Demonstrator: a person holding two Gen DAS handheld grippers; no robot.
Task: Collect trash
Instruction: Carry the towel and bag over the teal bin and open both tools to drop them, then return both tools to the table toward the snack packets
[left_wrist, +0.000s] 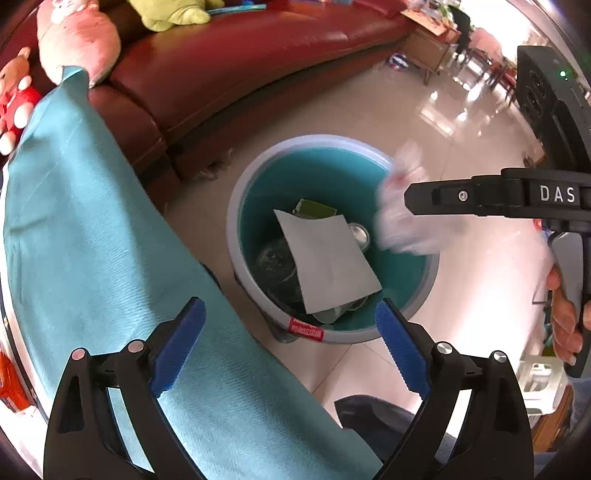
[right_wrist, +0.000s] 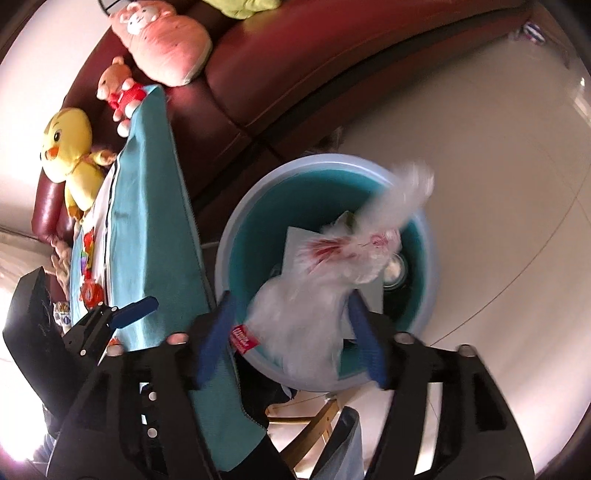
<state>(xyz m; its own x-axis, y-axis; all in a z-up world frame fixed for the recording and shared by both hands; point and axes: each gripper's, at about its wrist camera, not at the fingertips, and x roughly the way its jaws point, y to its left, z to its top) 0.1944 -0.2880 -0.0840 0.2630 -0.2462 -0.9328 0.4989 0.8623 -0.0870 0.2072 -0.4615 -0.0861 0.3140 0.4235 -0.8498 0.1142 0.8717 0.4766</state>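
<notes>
A round bin (left_wrist: 314, 142) with a grey rim and teal inside stands on the floor. A white paper sheet (left_wrist: 328, 258), a green box (left_wrist: 314, 208) and a metal can (left_wrist: 358, 234) lie in it. My left gripper (left_wrist: 291, 347) hangs above the near rim, open wide with nothing between its blue pads. My right gripper (right_wrist: 291, 339) is over the bin (right_wrist: 314, 162) with its jaws apart. A blurred clear plastic bag with red print (right_wrist: 325, 280) is between them, clear of the left pad. The left wrist view shows this bag (left_wrist: 402, 214) at the right gripper's tip (left_wrist: 417, 195).
A teal cloth (left_wrist: 92, 240) drapes over a table edge left of the bin. Behind it a dark red leather sofa (left_wrist: 258, 55) carries plush toys (right_wrist: 70, 155). Glossy pale tiles (right_wrist: 480, 166) spread to the right. A hand (left_wrist: 565, 321) holds the right gripper's handle.
</notes>
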